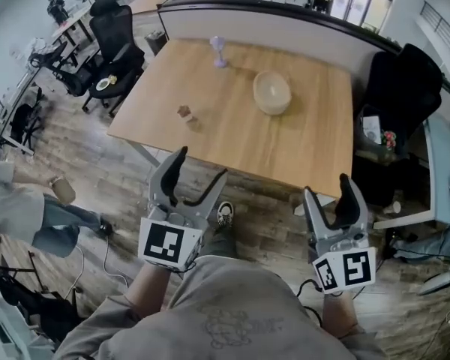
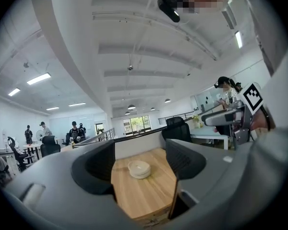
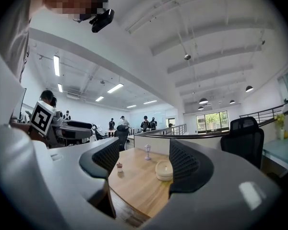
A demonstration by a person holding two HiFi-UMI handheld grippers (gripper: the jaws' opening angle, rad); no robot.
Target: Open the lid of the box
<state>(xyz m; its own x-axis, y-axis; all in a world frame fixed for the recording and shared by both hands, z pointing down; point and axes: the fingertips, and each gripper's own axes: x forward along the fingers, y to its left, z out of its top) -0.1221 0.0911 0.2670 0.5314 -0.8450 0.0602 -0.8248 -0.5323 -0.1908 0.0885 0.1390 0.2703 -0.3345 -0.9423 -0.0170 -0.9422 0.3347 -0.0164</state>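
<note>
A round cream box (image 1: 272, 92) with its lid on sits on the wooden table (image 1: 210, 126), right of centre. It also shows between the jaws in the left gripper view (image 2: 138, 168) and in the right gripper view (image 3: 164, 170). My left gripper (image 1: 202, 165) hangs open in front of the table's near edge, well short of the box. My right gripper (image 1: 327, 187) is open too, below the table's near right corner. Nothing is between either pair of jaws.
A small lilac lamp-shaped ornament (image 1: 219, 51) stands at the table's far edge, and a tiny brown potted thing (image 1: 184, 112) at the left. A partition wall (image 1: 285, 21) backs the table. Black office chairs stand at left (image 1: 112, 43) and right (image 1: 401, 88). A person's leg (image 1: 52, 223) is at far left.
</note>
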